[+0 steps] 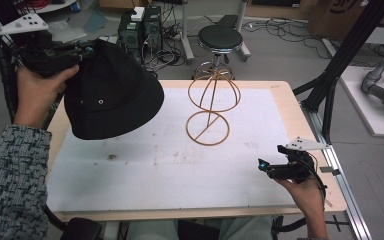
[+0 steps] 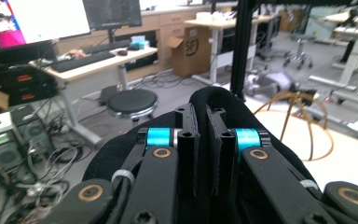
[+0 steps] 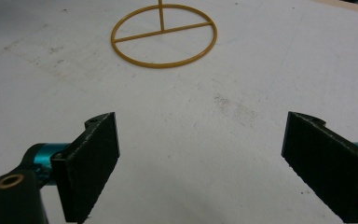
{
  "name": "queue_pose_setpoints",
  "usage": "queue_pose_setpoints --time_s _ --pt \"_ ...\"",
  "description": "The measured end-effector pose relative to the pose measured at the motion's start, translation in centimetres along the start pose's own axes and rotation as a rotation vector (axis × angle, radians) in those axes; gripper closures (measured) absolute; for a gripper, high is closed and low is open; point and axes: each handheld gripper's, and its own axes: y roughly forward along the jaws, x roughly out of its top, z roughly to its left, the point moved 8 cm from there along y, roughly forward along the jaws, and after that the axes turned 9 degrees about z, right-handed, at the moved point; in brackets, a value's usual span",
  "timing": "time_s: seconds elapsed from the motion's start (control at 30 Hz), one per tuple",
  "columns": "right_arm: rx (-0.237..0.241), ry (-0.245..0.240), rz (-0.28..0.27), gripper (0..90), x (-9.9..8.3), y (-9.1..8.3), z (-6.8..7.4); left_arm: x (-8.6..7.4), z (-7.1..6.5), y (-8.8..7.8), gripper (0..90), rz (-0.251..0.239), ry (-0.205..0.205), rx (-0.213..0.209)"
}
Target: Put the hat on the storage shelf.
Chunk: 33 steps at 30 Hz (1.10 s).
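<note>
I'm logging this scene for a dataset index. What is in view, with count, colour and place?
hat: 1, black, held up over the table's left end
hat stand: 1, gold wire, table centre, bare
table: 1, white top, wood edge
stool: 1, black seat, floor beyond the table
left hand-held gripper: 1, black, shut on the hat's brim
right hand-held gripper: 1, black, open, low over the table's right end

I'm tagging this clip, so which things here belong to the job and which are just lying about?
In the job:
black hat, pinched by the left hand-held gripper
gold wire hat stand
right hand-held gripper, open, low over the table

Lying about:
black stool
computer towers
</note>
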Motion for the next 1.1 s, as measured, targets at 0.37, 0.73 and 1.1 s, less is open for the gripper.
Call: queue_pose_setpoints --time_s 0.37,0.73,1.1 --pt "-0.002 -0.003 -0.006 10.9 0.1 -0.2 -0.1 3.5 -1.2 1.2 83.8 -0.086 -0.022 -0.074" --pt "0.001 -0.001 -0.006 10.8 0.0 -0.4 -0.2 5.3 -2.6 3.3 84.1 -0.133 -0.016 -0.136" --pt "0.004 -0.004 -0.011 10.9 0.2 -0.5 0.0 5.8 -3.7 5.6 84.2 -0.152 -0.030 -0.175"
